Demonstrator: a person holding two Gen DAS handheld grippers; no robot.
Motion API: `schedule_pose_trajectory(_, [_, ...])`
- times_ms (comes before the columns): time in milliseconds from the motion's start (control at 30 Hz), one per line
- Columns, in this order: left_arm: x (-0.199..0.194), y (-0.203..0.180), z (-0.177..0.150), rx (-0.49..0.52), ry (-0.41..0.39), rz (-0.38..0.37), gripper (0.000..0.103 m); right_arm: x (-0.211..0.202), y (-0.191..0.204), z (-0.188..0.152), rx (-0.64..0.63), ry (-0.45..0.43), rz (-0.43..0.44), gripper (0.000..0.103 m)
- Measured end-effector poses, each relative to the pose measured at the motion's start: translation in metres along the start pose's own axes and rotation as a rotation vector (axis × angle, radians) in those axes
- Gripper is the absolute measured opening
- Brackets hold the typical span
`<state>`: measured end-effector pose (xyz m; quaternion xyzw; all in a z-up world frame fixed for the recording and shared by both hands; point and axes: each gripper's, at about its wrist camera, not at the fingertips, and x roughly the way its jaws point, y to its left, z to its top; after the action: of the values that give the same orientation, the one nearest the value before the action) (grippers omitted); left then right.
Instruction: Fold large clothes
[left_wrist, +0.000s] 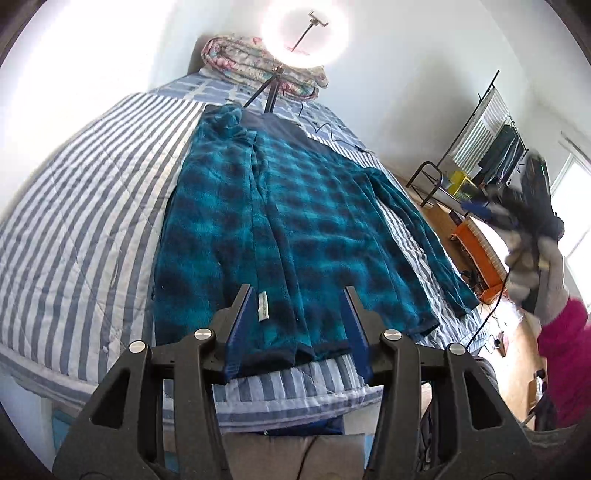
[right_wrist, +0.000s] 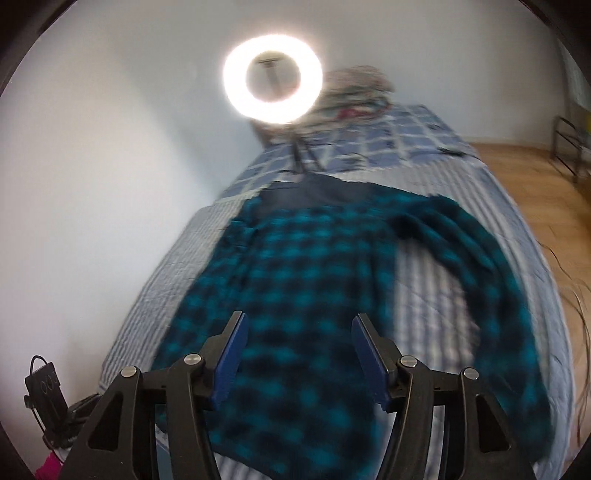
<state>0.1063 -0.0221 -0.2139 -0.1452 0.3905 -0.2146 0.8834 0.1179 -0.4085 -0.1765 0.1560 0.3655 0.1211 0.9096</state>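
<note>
Plaid fleece garment, motion-blurred

No readable text anywhere; small white label on near hem of teal plaid fleece jacket bears faint marks, too small to read; right wrist view blurred

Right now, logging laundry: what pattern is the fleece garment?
Teal-and-black plaid on the fleece garment; sharpest in the left wrist view.
</note>
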Motion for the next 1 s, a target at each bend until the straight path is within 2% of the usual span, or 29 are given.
schedule_pose_trajectory(233, [0.009, -0.011, 0.007, -0.022, 0.011, -0.036, 0.048, -0.069, -0.122, -0.047, 0.221, -0.025, -0.140, 0.063])
schedule_pose_trajectory(367, [0.013, -0.025, 0.007, 0.004, 0.014, -0.053, 0.048, -0.081, -0.177, -0.073, 0.347, -0.012, -0.173, 0.063])
schedule_pose_trajectory(567, [0.026, -0.036, -0.002, 0.017, 0.058, -0.061, 0.048, -0.073, -0.228, -0.105, 0.451, 0.022, -0.279, 0.063])
schedule_pose_trajectory(800, [0.035, -0.044, -0.009, 0.045, 0.090, -0.061, 0.048, -0.063, -0.262, -0.132, 0.524, 0.059, -0.331, 0.062])
schedule_pose_trajectory(900, [0.037, -0.045, -0.010, 0.049, 0.096, -0.058, 0.048, -0.060, -0.264, -0.137, 0.520, 0.085, -0.316, 0.052])
schedule_pose_trajectory(967, [0.039, -0.045, -0.011, 0.049, 0.099, -0.057, 0.048, -0.058, -0.260, -0.136, 0.493, 0.108, -0.314, 0.029])
schedule_pose_trajectory(1000, [0.039, -0.045, -0.010, 0.049, 0.101, -0.057, 0.048, -0.059, -0.256, -0.136, 0.473, 0.118, -0.327, 0.027])
